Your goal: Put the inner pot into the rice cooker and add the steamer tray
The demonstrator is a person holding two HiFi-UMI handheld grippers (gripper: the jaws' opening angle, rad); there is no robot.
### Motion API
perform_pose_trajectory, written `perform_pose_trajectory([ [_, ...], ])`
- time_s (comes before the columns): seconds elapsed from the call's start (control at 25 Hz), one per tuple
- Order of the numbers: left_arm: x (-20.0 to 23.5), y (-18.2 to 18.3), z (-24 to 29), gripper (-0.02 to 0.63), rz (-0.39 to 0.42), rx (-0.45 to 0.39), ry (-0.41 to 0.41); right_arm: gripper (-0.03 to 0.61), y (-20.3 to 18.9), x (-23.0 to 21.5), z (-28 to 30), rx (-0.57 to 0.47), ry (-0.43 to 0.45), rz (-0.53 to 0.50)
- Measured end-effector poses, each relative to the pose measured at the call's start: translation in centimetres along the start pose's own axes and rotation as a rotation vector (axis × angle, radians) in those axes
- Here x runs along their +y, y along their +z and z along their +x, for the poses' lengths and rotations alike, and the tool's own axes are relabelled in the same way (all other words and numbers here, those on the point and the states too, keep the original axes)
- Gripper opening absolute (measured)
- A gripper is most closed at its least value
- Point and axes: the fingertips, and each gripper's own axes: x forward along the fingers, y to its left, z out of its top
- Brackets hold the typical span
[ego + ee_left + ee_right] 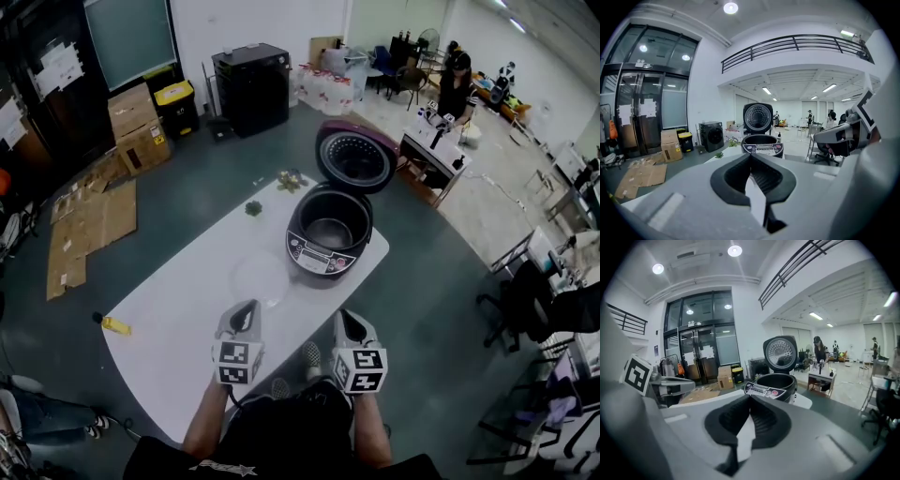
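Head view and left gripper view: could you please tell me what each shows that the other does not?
Only the head view shows the pot inside the cooker and the person's forearms. Only the left gripper view shows the balcony railing and a ceiling lamp. Both show the cooker with its lid up, the white table and the cardboard boxes.

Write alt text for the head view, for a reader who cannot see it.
A black rice cooker stands with its lid open at the far end of a white table. Nearer the camera, the left claw and right claw are both shut and empty, pointing towards it.
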Motion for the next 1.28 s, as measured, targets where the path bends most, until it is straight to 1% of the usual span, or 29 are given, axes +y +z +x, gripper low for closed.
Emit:
perform_pose_trajectory([
  [0.16, 0.3, 0.2, -0.8, 0.011, -0.007, -0.007, 0.013, 0.005, 0.1, 1.2, 0.1, 0.001, 0.019, -0.038],
  [0.28, 1.5, -0.2, -1.3, 0.011, -0.028, -0.013, 0.031, 0.005, 0.2, 2.8, 1.1, -0.001, 0.044, -0.059],
  [0.48, 3.3, -1.1, -2.4, 0.011, -0.035, -0.011, 0.069, 0.005, -0.3, 4.9, 3.0, 0.015, 0.085, -0.082],
  [0.76, 5.6, -3.1, -2.6, 0.011, -0.095, 0.028, 0.127, 0.005, -1.2, 7.3, 6.4, 0.072, 0.147, -0.108],
  [1.0, 7.2, -6.3, -1.3, 0.011, -0.132, 0.092, 0.176, 0.005, -3.7, 7.8, 10.5, 0.142, 0.192, -0.108],
  [1.12, 7.9, -8.4, -0.5, 0.011, -0.161, 0.128, 0.200, 0.005, -5.6, 7.8, 12.6, 0.190, 0.207, -0.103],
  [1.28, 9.0, -10.7, 0.6, 0.011, -0.174, 0.165, 0.234, 0.005, -8.5, 7.4, 15.5, 0.262, 0.203, -0.053],
])
